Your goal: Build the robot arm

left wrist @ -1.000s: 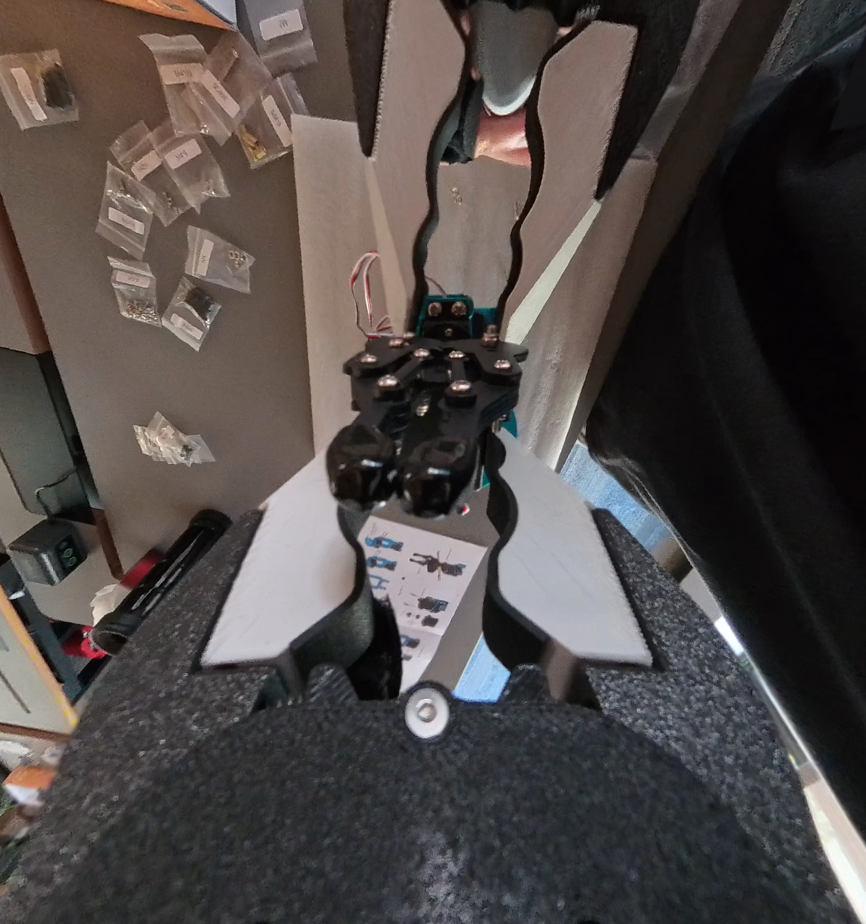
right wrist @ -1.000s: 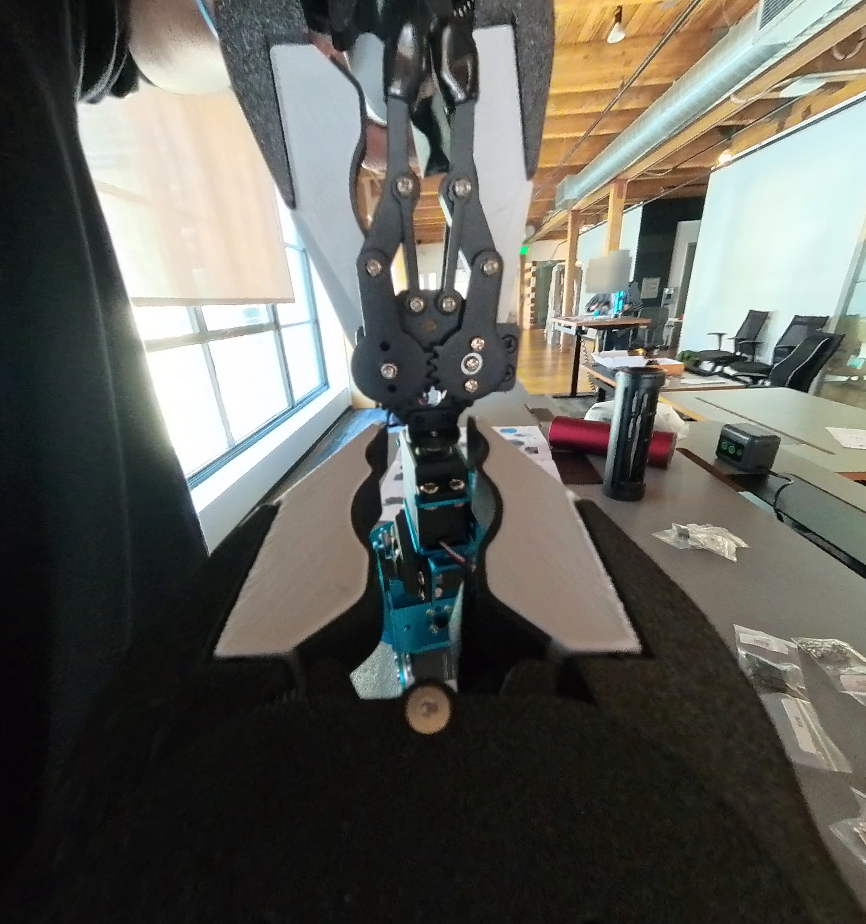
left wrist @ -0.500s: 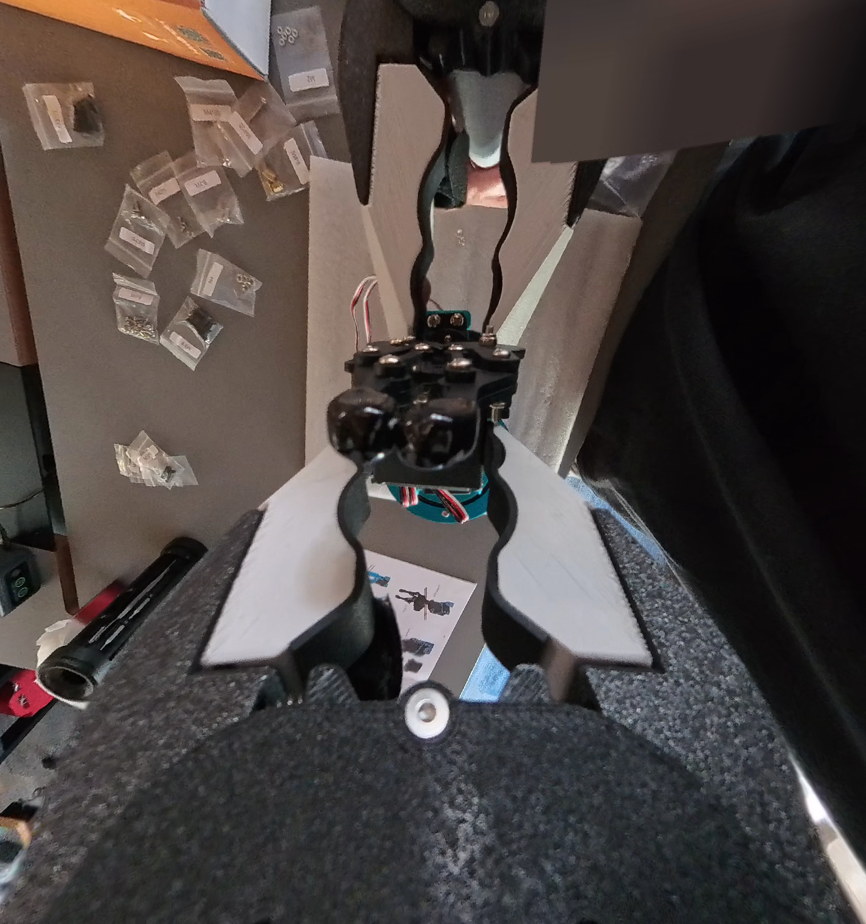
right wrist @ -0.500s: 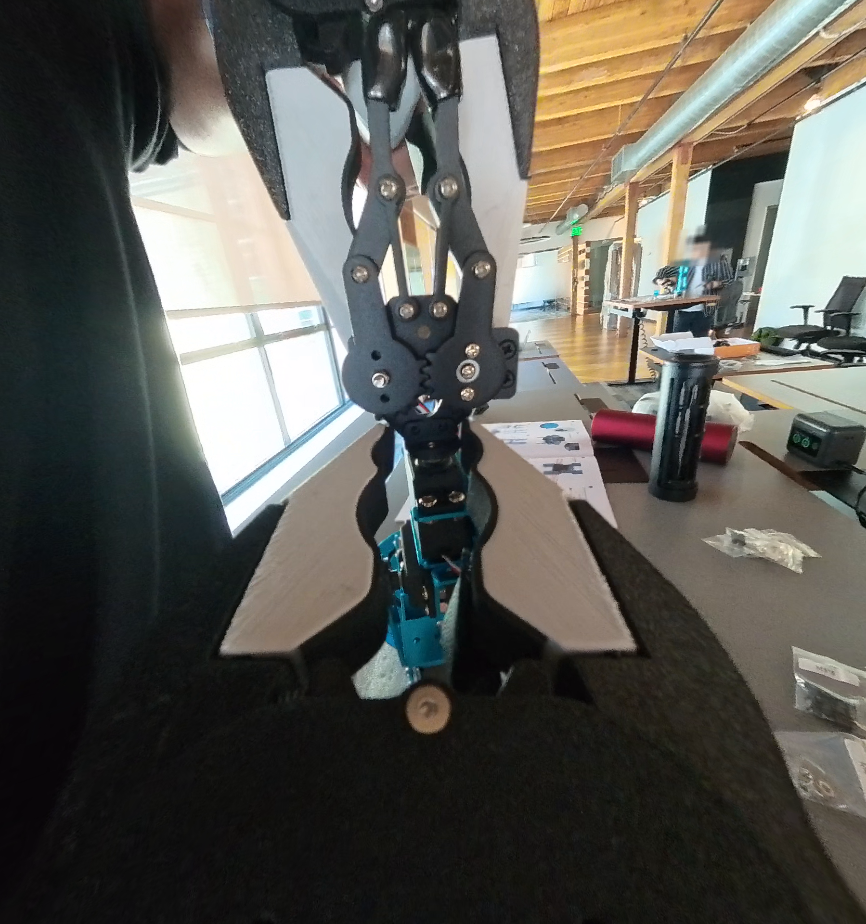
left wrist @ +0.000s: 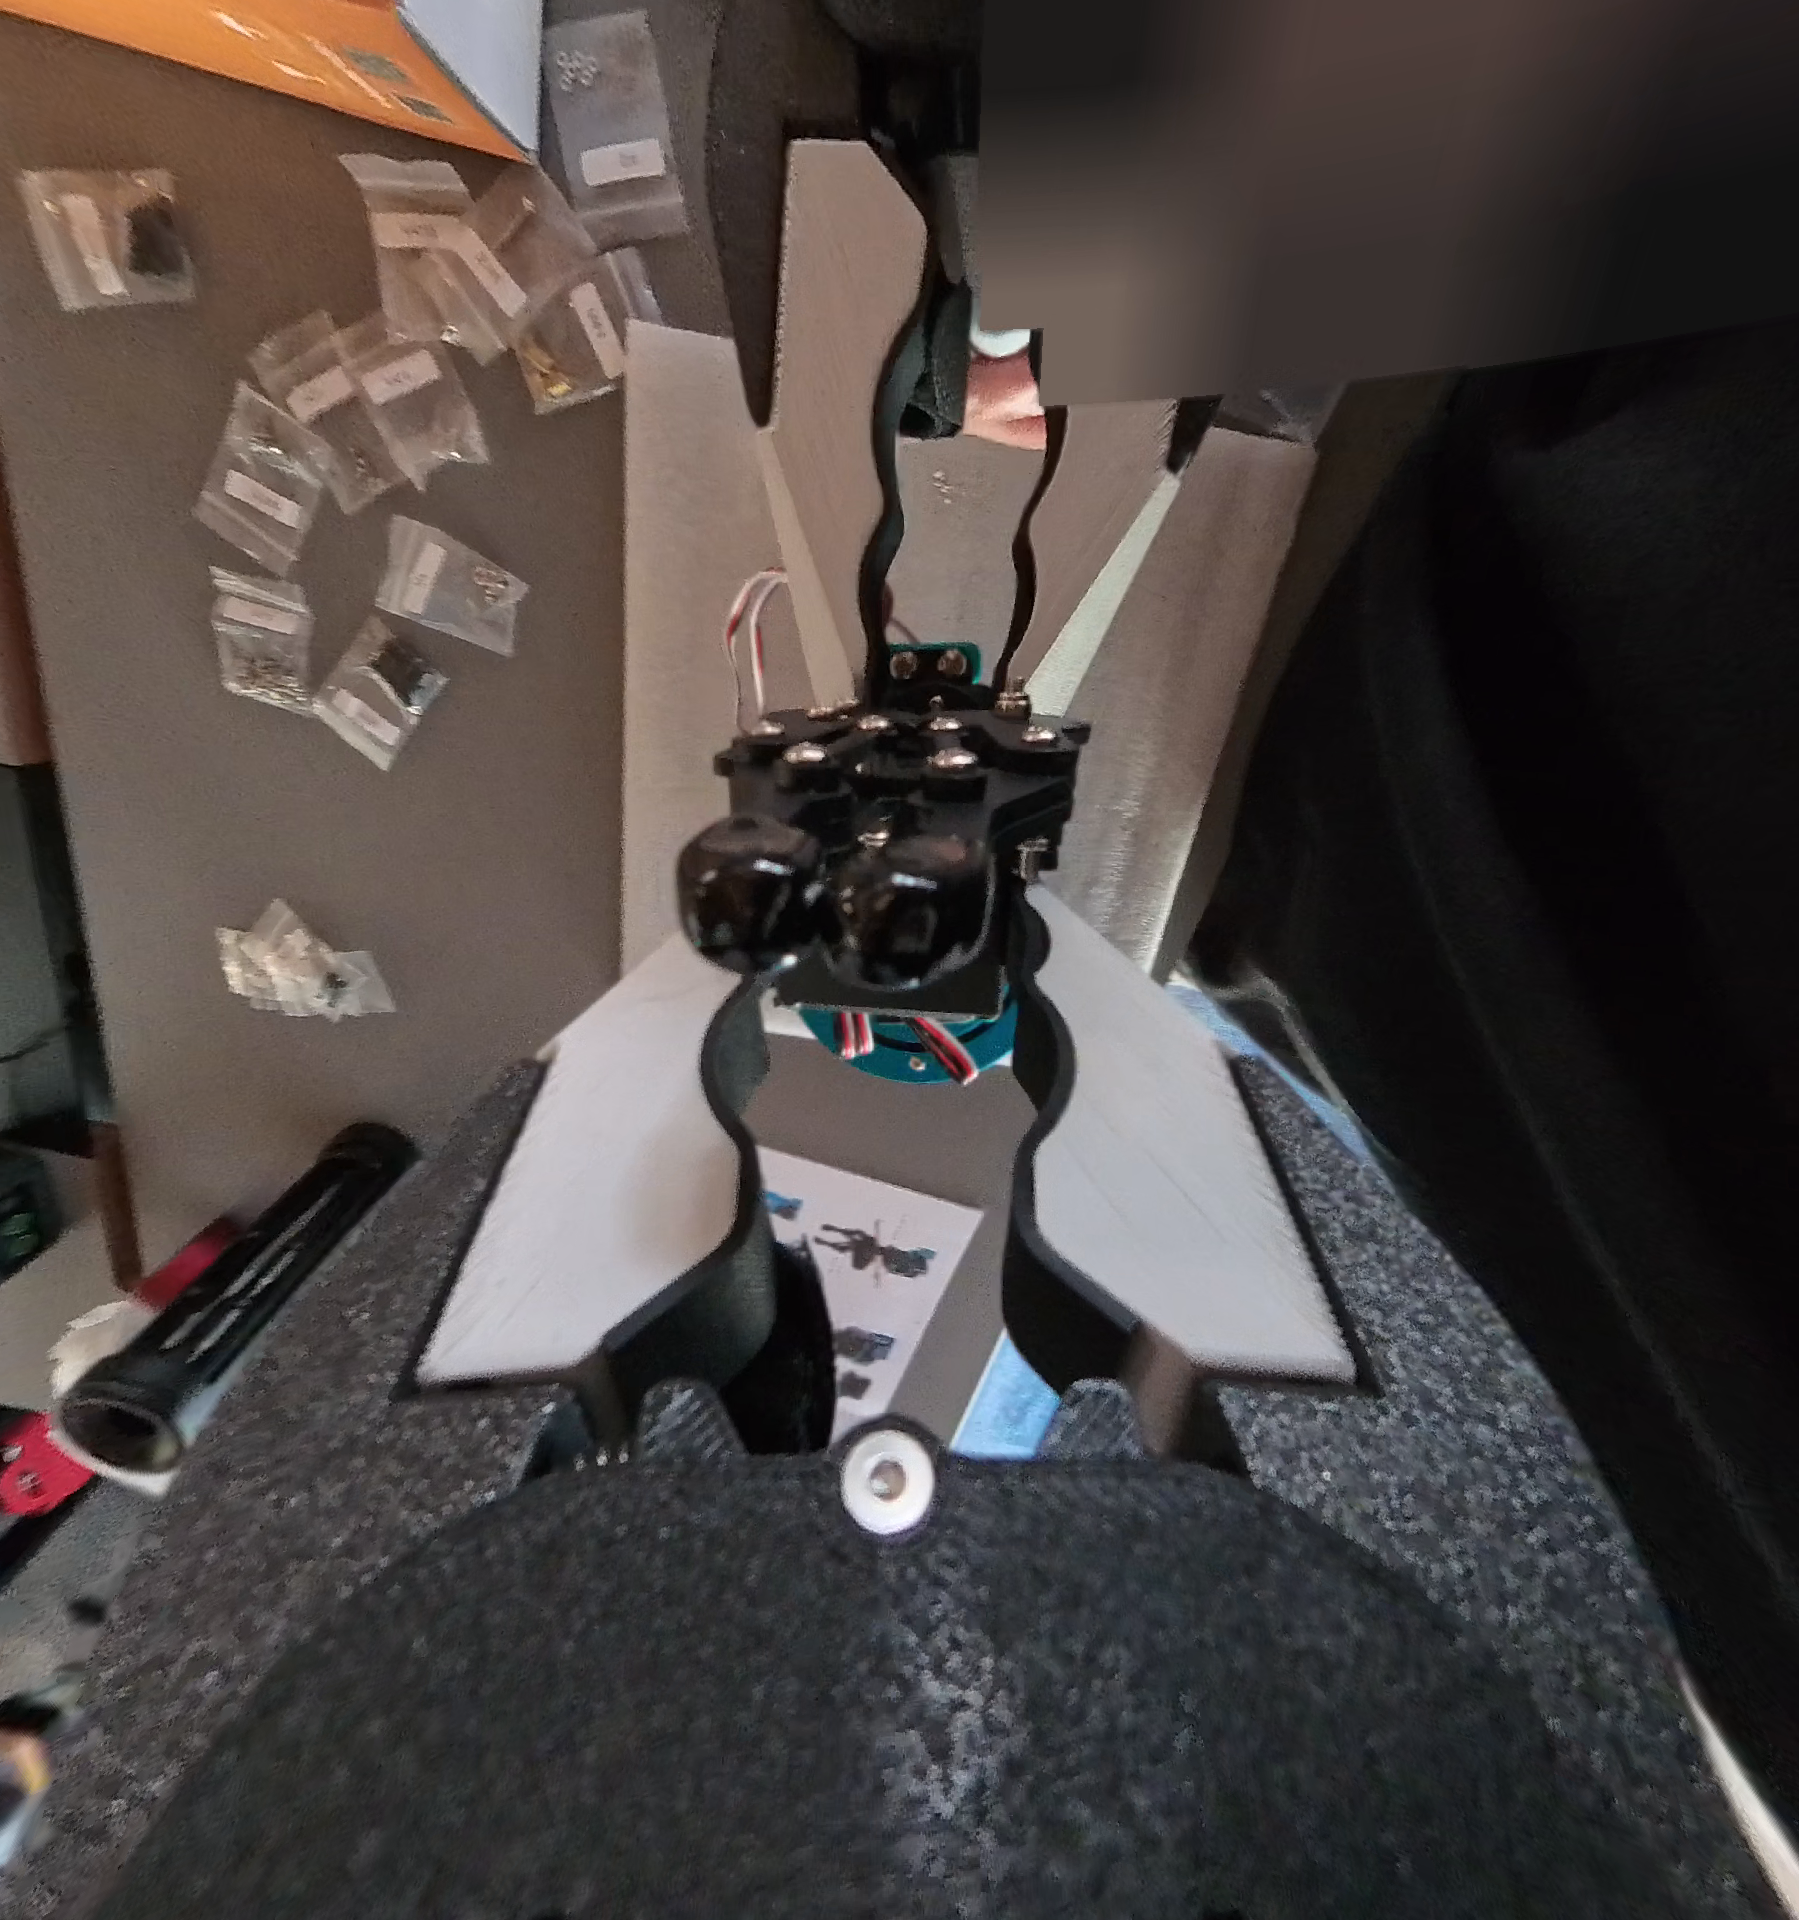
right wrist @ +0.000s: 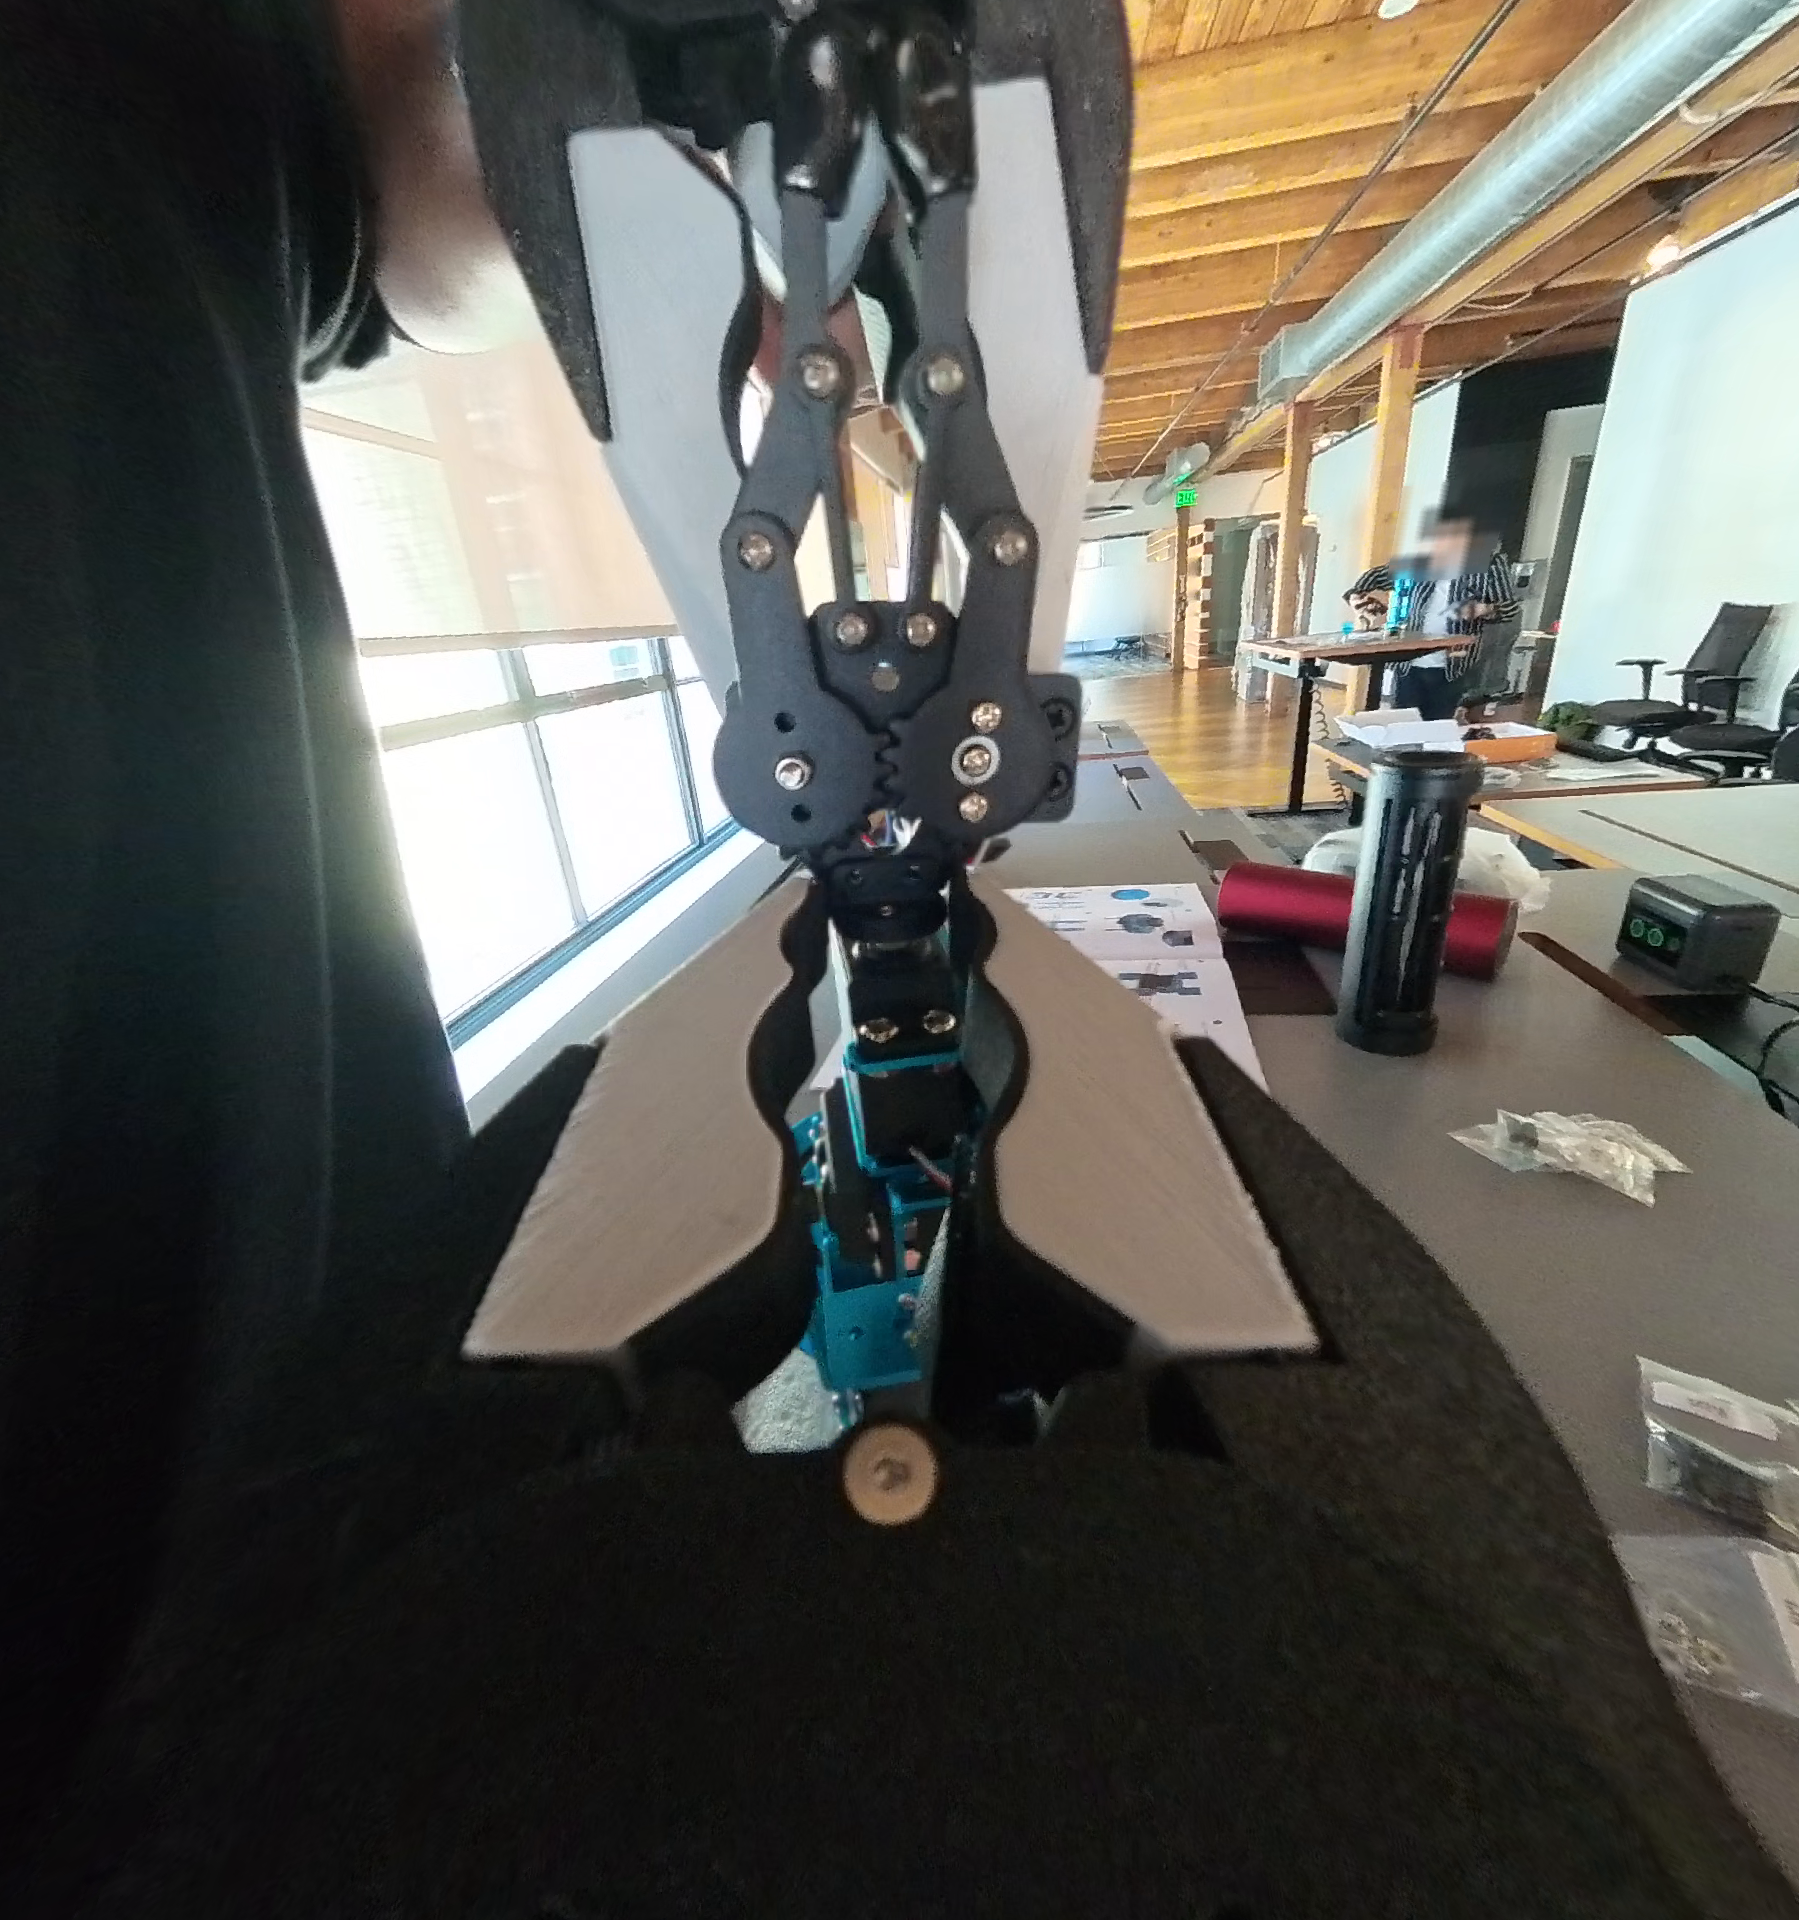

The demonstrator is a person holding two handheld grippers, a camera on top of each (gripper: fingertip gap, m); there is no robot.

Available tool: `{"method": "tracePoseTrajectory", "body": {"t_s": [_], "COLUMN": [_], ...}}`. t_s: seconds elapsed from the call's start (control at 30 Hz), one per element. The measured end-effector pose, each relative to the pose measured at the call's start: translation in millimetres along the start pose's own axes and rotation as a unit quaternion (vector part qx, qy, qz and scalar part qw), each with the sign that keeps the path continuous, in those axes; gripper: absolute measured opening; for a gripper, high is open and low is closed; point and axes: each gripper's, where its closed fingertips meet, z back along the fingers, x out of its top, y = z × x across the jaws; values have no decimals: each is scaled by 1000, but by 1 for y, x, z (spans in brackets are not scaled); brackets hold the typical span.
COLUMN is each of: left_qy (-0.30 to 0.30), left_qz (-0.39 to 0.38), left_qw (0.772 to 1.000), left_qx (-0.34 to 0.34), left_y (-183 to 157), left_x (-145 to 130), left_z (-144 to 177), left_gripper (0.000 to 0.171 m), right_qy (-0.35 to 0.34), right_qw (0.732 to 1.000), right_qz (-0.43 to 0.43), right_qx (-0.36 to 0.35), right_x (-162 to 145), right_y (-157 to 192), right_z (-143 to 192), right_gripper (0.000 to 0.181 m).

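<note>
My right gripper [right wrist: 879,997] is pinched on the blue-and-black servo body of a small robot arm [right wrist: 890,1132], held up off the tabletop [right wrist: 1477,1247]; its black geared claw [right wrist: 884,727] points away from me, tips pressed together; my left gripper [left wrist: 879,997] stands spread around those rounded claw tips [left wrist: 833,904] (contact I cannot tell); on the tabletop, an instruction sheet [right wrist: 1134,935] lies at the near edge, a black cylinder [right wrist: 1399,894] stands upright before a red tube [right wrist: 1290,904], and parts bags [left wrist: 355,416] lie scattered further along.
</note>
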Motion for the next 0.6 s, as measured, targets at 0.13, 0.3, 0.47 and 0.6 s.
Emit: {"method": "tracePoseTrajectory", "body": {"t_s": [0.13, 0.3, 0.47, 0.6], "left_qy": [-2, -16, -30, -45], "left_qz": [7, 0, -9, -17], "left_qw": [1000, 1000, 999, 998], "left_qx": [-15, 11, 28, 38], "left_y": [1, 2, 1, -1], "left_x": [0, 3, 3, 2], "left_z": [0, -1, -1, 0], "left_gripper": [45, 45, 46, 46], "right_qy": [-14, -17, -10, -10], "right_qw": [1000, 1000, 1000, 1000], "right_qz": [-14, -1, 15, 24], "right_qx": [-9, -19, -17, -14], "right_x": [1, 0, -1, -1], "right_y": [-1, -3, -1, 0], "right_z": [-1, 2, 2, 0], "right_gripper": [23, 21, 20, 19]}}
